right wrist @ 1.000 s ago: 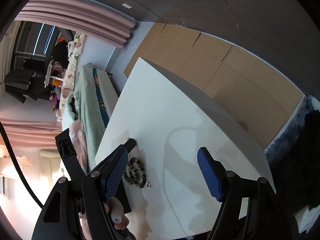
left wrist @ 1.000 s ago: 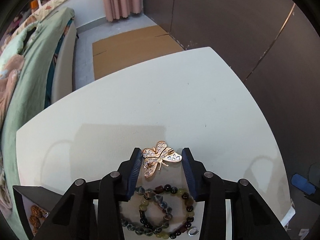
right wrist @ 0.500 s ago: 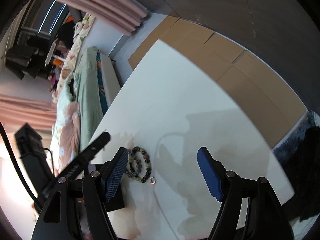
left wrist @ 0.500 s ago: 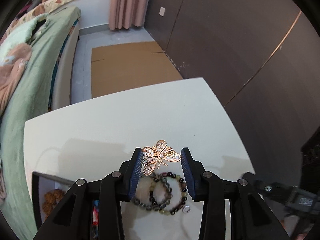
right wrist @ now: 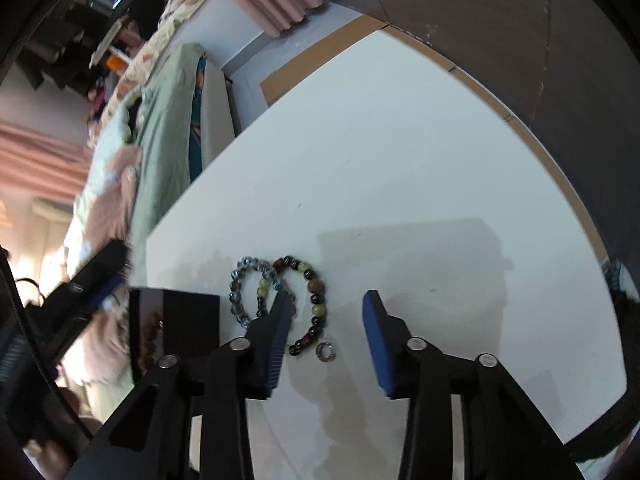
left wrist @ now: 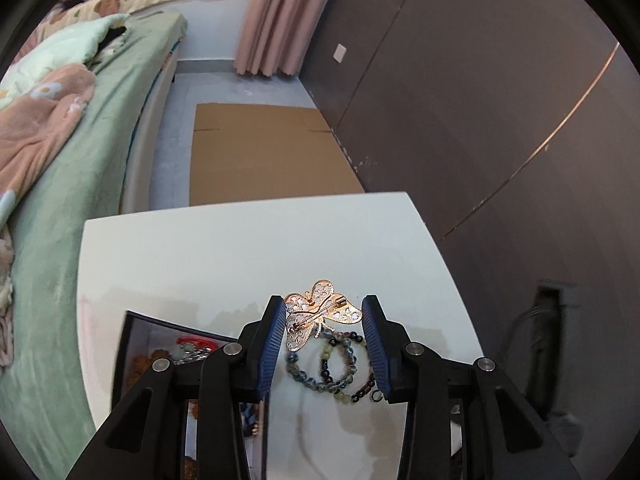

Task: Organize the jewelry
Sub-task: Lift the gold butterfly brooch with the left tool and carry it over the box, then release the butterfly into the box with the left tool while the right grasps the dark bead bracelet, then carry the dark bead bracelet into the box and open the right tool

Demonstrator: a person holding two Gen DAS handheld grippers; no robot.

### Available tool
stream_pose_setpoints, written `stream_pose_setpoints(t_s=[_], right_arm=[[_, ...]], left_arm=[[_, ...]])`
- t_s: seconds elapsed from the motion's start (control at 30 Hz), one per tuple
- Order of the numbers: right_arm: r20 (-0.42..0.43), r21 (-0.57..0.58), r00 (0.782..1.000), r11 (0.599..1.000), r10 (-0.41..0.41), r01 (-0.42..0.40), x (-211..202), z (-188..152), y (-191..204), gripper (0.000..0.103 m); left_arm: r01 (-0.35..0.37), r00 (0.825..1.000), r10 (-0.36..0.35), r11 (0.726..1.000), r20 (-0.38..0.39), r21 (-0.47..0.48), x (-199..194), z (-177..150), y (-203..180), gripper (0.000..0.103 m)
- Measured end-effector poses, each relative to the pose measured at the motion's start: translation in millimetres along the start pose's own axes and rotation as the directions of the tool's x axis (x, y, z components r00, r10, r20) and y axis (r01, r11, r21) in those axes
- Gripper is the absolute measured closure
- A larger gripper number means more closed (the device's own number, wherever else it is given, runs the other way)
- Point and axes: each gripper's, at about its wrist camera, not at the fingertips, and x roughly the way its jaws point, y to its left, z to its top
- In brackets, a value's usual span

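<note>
My left gripper [left wrist: 324, 318] is shut on a gold butterfly brooch [left wrist: 320, 312], held above the white table [left wrist: 240, 248]. Below it lie two beaded bracelets [left wrist: 340, 364] and a small silver ring [left wrist: 375, 397]. A black jewelry box [left wrist: 160, 344] with pieces inside sits at the left. In the right wrist view my right gripper [right wrist: 326, 312] hovers over the bracelets [right wrist: 280, 300] and the ring [right wrist: 325, 351]. Its jaws are closing, with no pad touching anything. The jewelry box [right wrist: 176, 320] stands left of the bracelets.
A bed with green and pink bedding [left wrist: 60, 140] runs along the table's left side. Flat cardboard [left wrist: 264, 152] lies on the floor beyond the table's far edge. A dark wall [left wrist: 480, 100] stands at the right. The left gripper's body [right wrist: 80, 288] shows at the right wrist view's left edge.
My left gripper has lifted with the brooch, so the bracelets look smaller and the box has come into view. My right gripper has moved over the bracelets and its jaws have narrowed.
</note>
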Motion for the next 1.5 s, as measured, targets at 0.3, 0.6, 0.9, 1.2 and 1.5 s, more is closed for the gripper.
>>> stream_pose_setpoints(t_s=[0.3, 0.6, 0.9, 1.2, 1.5], right_arm=[[0.04, -0.124, 0.981, 0.974, -0.189, 0.192, 16, -8, 26, 0.085], [0.07, -0.223, 0.955, 0.928, -0.29, 0.298, 10, -15, 36, 0.093], [0.116, -0.181, 0.973, 0.959, -0.198, 0.216, -18, -6, 30, 0.093], [0.205, -0.156, 0.979, 0.986, -0.018, 0.05, -60, -6, 32, 0.093], [0.28, -0.192, 0.952, 0.979, 0.127, -0.074, -83, -11, 52, 0.093]], left_arm=[[0.033, 0.999, -0.031, 0.998, 0.039, -0.055, -27, -5, 27, 0.062], [0.032, 0.999, -0.028, 0.995, 0.043, -0.095, -38, -18, 48, 0.062], [-0.003, 0.998, 0.008, 0.996, 0.057, -0.092, -44, -31, 54, 0.062], [-0.039, 0.998, 0.043, 0.995, 0.047, -0.094, -46, -46, 63, 0.062], [0.007, 0.997, 0.003, 0.991, 0.072, -0.134, -56, -49, 70, 0.056]])
